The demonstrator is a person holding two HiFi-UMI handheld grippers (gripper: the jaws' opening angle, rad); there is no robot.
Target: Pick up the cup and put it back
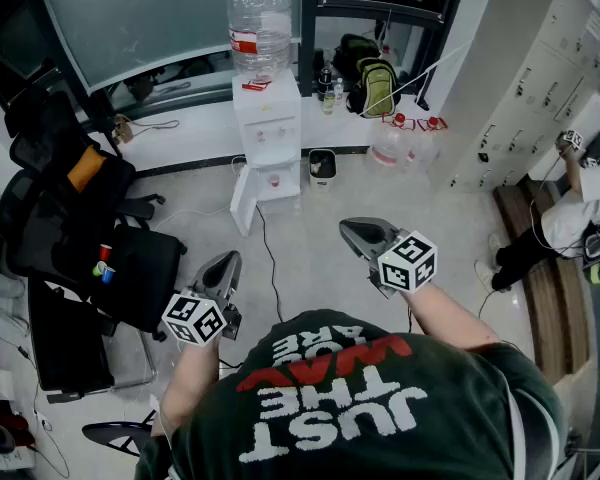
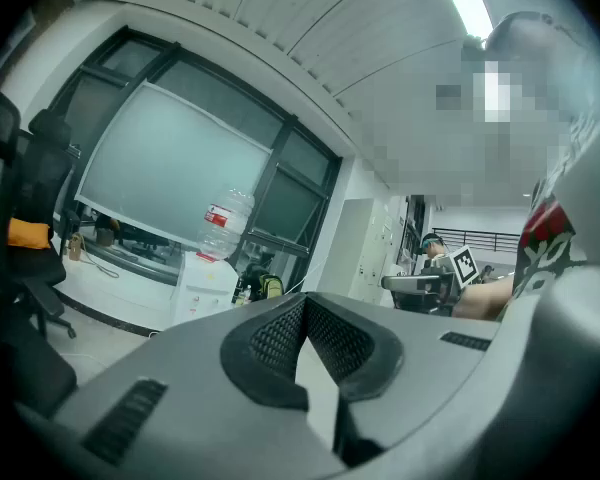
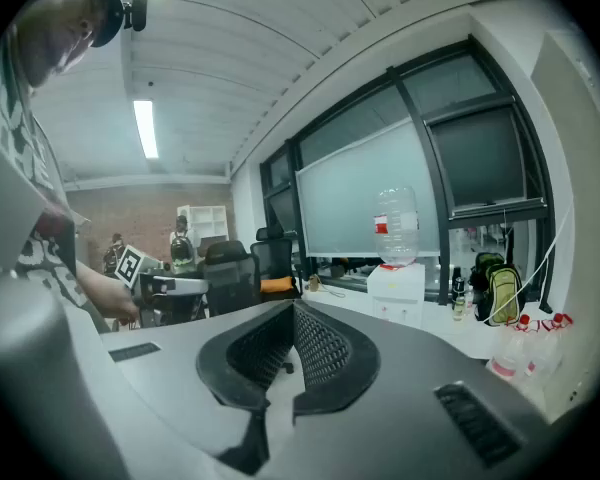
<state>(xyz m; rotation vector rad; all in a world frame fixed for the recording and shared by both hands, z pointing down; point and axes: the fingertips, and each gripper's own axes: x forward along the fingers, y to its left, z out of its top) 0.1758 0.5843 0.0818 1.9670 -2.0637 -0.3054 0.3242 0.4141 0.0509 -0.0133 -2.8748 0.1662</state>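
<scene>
No cup shows clearly in any view. Small red and coloured items (image 1: 103, 264) lie on a black chair at the left, too small to identify. My left gripper (image 1: 225, 266) is held out in front of the body at waist height, jaws shut with nothing between them (image 2: 305, 300). My right gripper (image 1: 352, 230) is held level beside it, and its mesh pads meet at the tip with nothing in them (image 3: 295, 308). Both point toward a white water dispenser (image 1: 265, 128) with a clear bottle on top, some way off across the floor.
Black office chairs (image 1: 60, 198) crowd the left side. A small bin (image 1: 322, 167) and a green backpack (image 1: 375, 86) sit by the window ledge. Cables (image 1: 270, 258) run over the floor. Lockers (image 1: 525, 78) line the right, where another person (image 1: 570, 218) stands.
</scene>
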